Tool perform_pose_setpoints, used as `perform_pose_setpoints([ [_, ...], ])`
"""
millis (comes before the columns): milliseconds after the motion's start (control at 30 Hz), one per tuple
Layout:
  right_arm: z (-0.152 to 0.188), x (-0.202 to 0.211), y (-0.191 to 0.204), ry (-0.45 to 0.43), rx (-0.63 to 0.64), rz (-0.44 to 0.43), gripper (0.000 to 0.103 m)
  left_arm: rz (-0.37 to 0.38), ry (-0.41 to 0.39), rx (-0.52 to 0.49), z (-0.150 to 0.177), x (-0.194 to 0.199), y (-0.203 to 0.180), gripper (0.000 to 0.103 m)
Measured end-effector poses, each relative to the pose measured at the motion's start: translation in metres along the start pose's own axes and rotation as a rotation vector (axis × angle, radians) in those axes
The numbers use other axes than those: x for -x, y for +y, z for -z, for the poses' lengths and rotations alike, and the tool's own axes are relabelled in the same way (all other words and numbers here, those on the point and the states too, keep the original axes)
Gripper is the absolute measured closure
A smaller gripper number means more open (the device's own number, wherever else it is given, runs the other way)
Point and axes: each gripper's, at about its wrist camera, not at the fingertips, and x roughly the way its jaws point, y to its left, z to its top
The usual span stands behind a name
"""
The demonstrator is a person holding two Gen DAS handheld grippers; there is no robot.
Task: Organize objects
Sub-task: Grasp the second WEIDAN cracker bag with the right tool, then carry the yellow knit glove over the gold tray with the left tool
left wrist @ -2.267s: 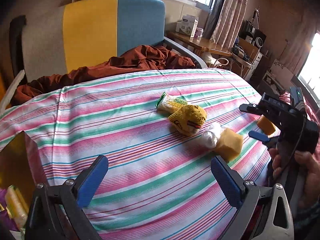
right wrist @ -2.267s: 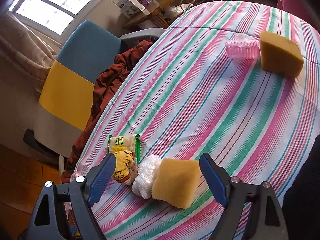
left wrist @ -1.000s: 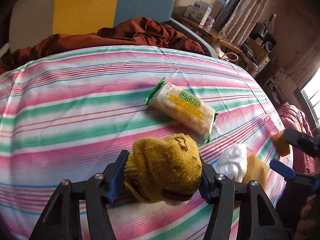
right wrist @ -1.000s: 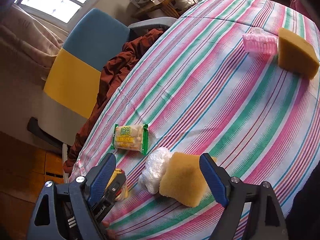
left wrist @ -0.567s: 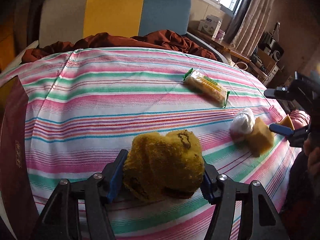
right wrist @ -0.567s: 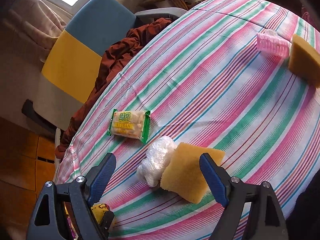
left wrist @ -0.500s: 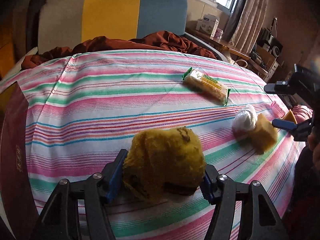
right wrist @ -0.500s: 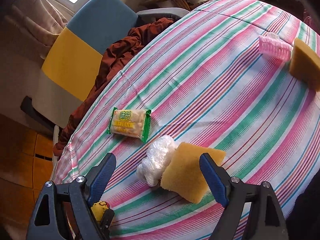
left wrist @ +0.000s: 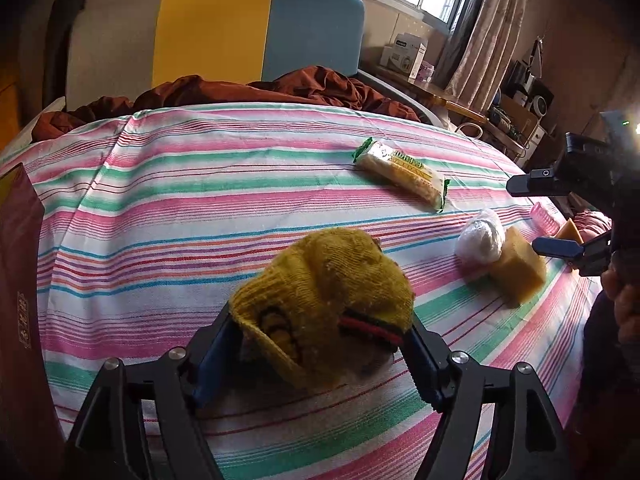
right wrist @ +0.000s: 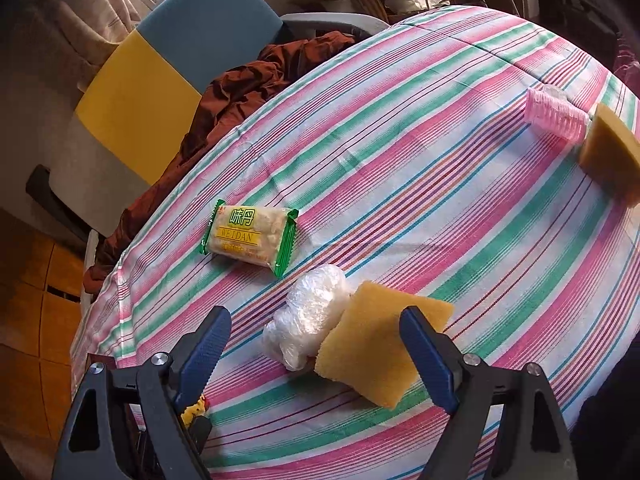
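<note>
My left gripper (left wrist: 324,344) is shut on a yellow knitted sock ball (left wrist: 328,300), held just above the striped tablecloth (left wrist: 192,208). My right gripper (right wrist: 316,352) is open and hovers over a yellow sponge (right wrist: 376,348) and a white crumpled plastic bag (right wrist: 308,316) that touch each other. A green-ended snack packet (right wrist: 250,236) lies beyond them. In the left wrist view the packet (left wrist: 400,172), the bag (left wrist: 480,238), the sponge (left wrist: 518,268) and the right gripper (left wrist: 556,216) show at the right.
A pink ribbed bottle (right wrist: 556,116) and a second yellow sponge (right wrist: 608,152) lie at the far right of the table. A dark red box (left wrist: 20,300) stands at the left edge. A yellow-and-blue chair (left wrist: 256,28) with a brown cloth (left wrist: 280,88) stands behind the table.
My left gripper closed on the sock ball, lifted it and carried it back toward the near left of the table. My right gripper stayed open over the sponge and bag.
</note>
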Motion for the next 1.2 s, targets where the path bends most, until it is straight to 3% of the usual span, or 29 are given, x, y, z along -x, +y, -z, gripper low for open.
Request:
perform_pose_setpoints([
  [200,-0.009,-0.013,0.04,0.035,0.233,0.091,0.013,0.023,-0.006,0.015,0.0,0.001,0.002,0.026],
  [333,-0.023,-0.041,0.073,0.067,0.444,0.17,0.013,0.034,-0.009,0.02,0.001,0.001,0.003,0.025],
  [467,-0.041,-0.072,0.097,0.088,0.562,0.218,0.013,0.043,-0.011,0.026,0.001,0.001,0.004,0.024],
  [633,-0.055,-0.114,0.113,0.165,0.623,0.222,0.013,0.048,-0.01,0.024,0.001,0.001,0.005,0.022],
  [800,-0.059,-0.134,0.112,0.199,0.593,0.194,0.012,0.051,-0.009,0.02,0.0,0.001,0.004,0.02],
  [833,-0.058,-0.133,0.112,0.2,0.589,0.195,0.017,0.051,-0.01,0.02,0.0,0.001,0.004,0.02],
  [967,-0.041,-0.118,0.11,0.209,0.587,0.181,0.052,0.047,-0.009,0.015,0.001,0.001,0.004,0.02],
  [1200,0.017,-0.086,0.097,0.217,0.572,0.174,0.054,0.055,-0.01,0.02,0.001,0.002,0.004,0.02],
])
